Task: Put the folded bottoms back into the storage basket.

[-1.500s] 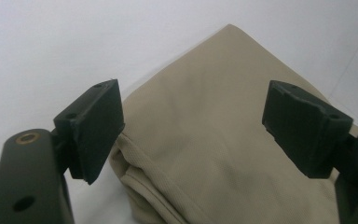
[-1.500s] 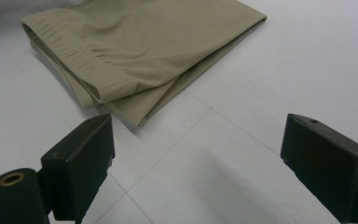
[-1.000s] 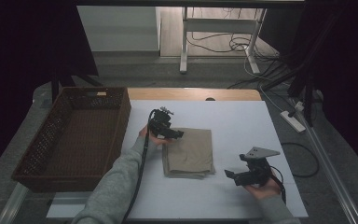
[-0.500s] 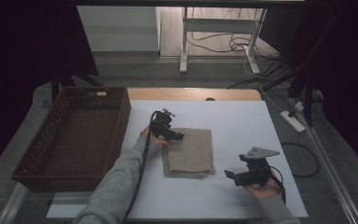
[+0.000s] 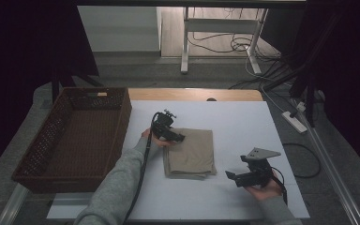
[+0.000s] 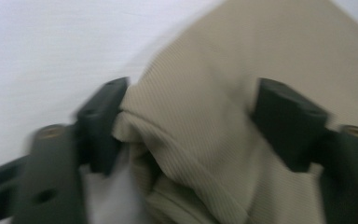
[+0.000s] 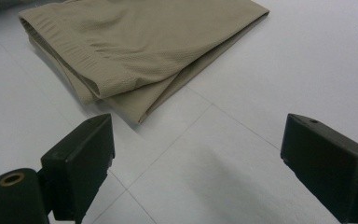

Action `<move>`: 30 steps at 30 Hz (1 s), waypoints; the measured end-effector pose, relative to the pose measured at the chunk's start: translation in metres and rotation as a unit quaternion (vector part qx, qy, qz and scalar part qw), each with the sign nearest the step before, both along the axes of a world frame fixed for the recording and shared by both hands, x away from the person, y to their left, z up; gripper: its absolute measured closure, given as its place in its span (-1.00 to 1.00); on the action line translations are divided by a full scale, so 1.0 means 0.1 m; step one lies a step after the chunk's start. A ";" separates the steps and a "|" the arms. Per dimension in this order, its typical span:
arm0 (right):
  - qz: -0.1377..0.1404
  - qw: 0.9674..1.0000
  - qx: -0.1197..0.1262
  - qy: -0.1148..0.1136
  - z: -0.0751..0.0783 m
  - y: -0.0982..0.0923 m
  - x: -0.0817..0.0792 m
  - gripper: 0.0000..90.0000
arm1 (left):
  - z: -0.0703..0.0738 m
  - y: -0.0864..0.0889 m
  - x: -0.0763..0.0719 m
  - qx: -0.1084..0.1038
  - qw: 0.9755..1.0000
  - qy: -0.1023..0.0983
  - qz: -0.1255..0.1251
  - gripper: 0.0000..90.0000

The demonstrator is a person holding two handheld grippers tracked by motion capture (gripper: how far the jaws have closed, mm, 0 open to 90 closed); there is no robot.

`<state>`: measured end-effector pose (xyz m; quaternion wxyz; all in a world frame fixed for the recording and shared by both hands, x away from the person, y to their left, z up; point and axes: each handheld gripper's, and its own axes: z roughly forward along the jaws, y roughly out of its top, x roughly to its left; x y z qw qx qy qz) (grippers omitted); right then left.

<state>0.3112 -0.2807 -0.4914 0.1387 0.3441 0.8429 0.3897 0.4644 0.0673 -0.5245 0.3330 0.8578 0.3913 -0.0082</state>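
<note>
On the white desk [image 5: 243, 122], amid dark floor and trailing cables, a folded tan cloth [image 5: 191, 152] lies just right of the wicker basket [image 5: 75, 136]. Left tongs [image 5: 176, 137] straddle the cloth's near-basket corner, jaws just closing around bunched fabric, grip not yet certain. Right tongs [image 5: 230, 176] hover spread, right of the cloth, unmoved since earlier.
</note>
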 end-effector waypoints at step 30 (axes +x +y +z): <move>-0.004 1.000 0.009 0.024 0.00 0.20 0.10 -0.76 | 0.18 0.02 -0.22 -0.051 0.998 -0.026 -0.041 0.50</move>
